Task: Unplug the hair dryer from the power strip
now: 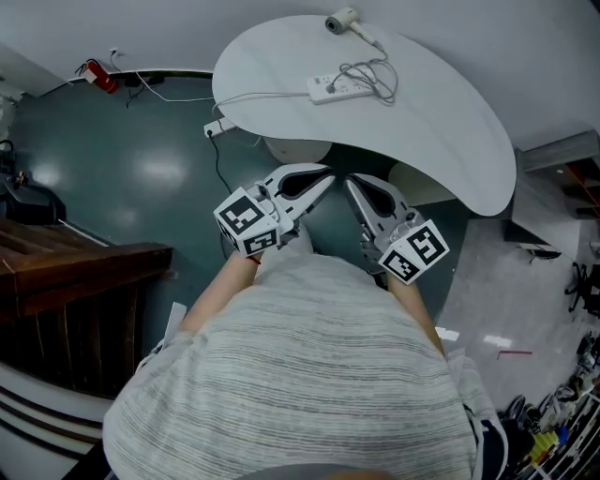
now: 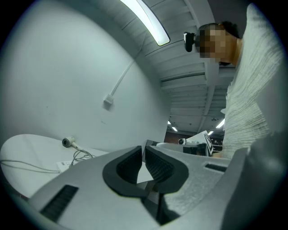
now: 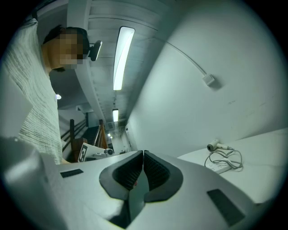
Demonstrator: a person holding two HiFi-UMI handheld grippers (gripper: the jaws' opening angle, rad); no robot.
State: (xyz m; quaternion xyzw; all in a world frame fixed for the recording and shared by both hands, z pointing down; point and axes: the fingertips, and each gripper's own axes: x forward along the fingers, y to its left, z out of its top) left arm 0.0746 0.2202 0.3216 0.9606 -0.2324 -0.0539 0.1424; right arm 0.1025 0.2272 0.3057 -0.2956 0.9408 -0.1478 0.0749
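A small white hair dryer (image 1: 341, 22) lies at the far edge of a white curved table (image 1: 450, 122), its cord coiled (image 1: 368, 75) next to a white power strip (image 1: 339, 88). The left gripper view shows the hair dryer (image 2: 67, 142) and power strip (image 2: 65, 166) far off; so does the right gripper view, hair dryer (image 3: 213, 146) and power strip (image 3: 220, 167). My left gripper (image 1: 330, 177) and right gripper (image 1: 348, 180) are held close to my chest, short of the table's near edge, tips almost meeting. Both are shut with nothing between the jaws.
The power strip's own white cable (image 1: 253, 96) runs left off the table to a floor socket (image 1: 217, 128). A dark wooden stair rail (image 1: 84, 272) stands at the left. A red object (image 1: 101, 77) lies on the green floor by the wall. Clutter lies at the lower right.
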